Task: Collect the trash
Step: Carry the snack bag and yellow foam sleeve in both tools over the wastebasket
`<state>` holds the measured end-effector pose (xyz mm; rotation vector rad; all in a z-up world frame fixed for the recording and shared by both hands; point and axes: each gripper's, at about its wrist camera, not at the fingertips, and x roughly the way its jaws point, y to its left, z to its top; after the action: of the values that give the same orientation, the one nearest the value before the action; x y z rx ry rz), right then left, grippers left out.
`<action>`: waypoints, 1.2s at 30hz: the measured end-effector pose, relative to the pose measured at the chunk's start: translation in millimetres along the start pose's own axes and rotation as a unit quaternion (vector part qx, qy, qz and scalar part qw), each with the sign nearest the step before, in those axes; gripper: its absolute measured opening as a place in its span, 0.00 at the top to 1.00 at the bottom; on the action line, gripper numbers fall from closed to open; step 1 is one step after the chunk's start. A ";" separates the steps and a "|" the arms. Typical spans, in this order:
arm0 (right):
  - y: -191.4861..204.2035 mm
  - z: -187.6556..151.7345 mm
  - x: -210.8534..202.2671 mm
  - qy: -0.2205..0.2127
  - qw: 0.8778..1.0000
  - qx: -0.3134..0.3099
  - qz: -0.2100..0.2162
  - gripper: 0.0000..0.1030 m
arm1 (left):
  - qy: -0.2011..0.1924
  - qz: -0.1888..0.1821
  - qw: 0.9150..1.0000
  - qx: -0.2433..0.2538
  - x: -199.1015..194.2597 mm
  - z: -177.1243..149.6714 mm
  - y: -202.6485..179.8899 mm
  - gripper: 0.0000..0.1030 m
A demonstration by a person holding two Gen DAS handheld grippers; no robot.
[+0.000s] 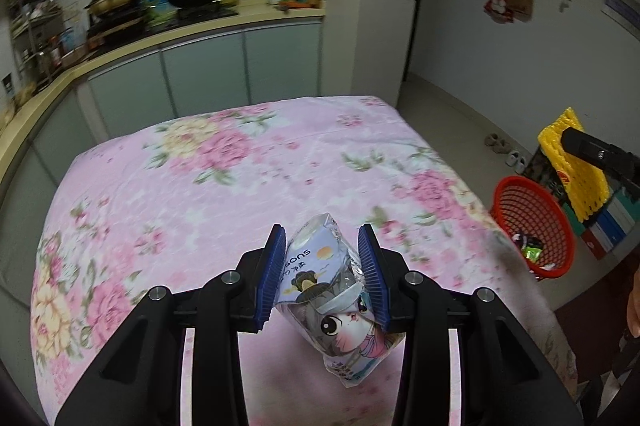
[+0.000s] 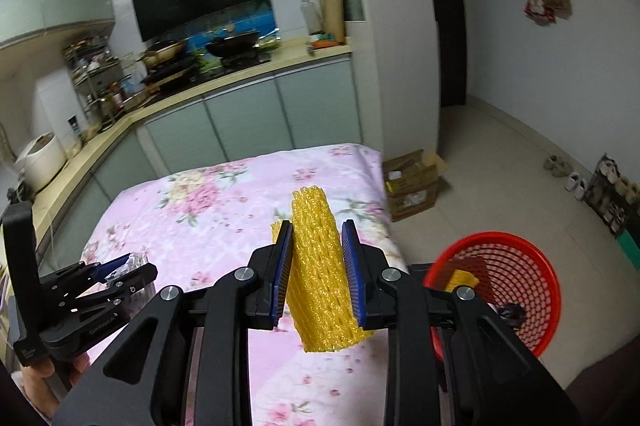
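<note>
My left gripper [image 1: 322,240] is shut on a crumpled tissue packet [image 1: 332,290] printed with a cartoon cat, held above the pink floral tablecloth [image 1: 200,178]. My right gripper [image 2: 316,234] is shut on a yellow foam net sleeve [image 2: 318,266], which sticks out above and below the blue pads. In the left wrist view that yellow foam net sleeve [image 1: 572,166] hangs at the far right, over the red mesh basket [image 1: 532,226]. The red mesh basket [image 2: 508,286] stands on the floor beside the table's right edge, with some scraps inside. The left gripper [image 2: 120,268] shows at the lower left of the right wrist view.
A kitchen counter [image 2: 200,86] with pans and a stove runs behind the table. An open cardboard box [image 2: 414,182] sits on the floor past the table's far right corner. Shoes [image 2: 568,174] and stacked items line the right wall. A hand [image 2: 40,372] holds the left gripper's handle.
</note>
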<state>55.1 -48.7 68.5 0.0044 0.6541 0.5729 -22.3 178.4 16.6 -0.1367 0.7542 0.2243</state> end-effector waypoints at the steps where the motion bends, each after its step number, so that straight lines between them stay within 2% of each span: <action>1: -5.2 -0.1 -1.0 0.000 1.000 0.004 -0.005 0.76 | 0.000 -0.005 1.000 0.004 1.8 2.0 -6.0 0.64; 19: -68.9 -4.4 -28.7 -0.023 0.995 0.076 -0.061 0.76 | 0.002 -0.060 0.996 0.069 21.0 23.9 -87.5 0.64; 36: -121.7 -16.4 -52.2 -0.035 0.984 0.139 -0.103 0.76 | 0.013 -0.118 0.984 0.134 41.2 32.3 -179.6 0.64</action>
<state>73.1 -180.9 63.5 0.2142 0.6530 0.2773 73.1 17.5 19.1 0.0270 0.7808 -0.1053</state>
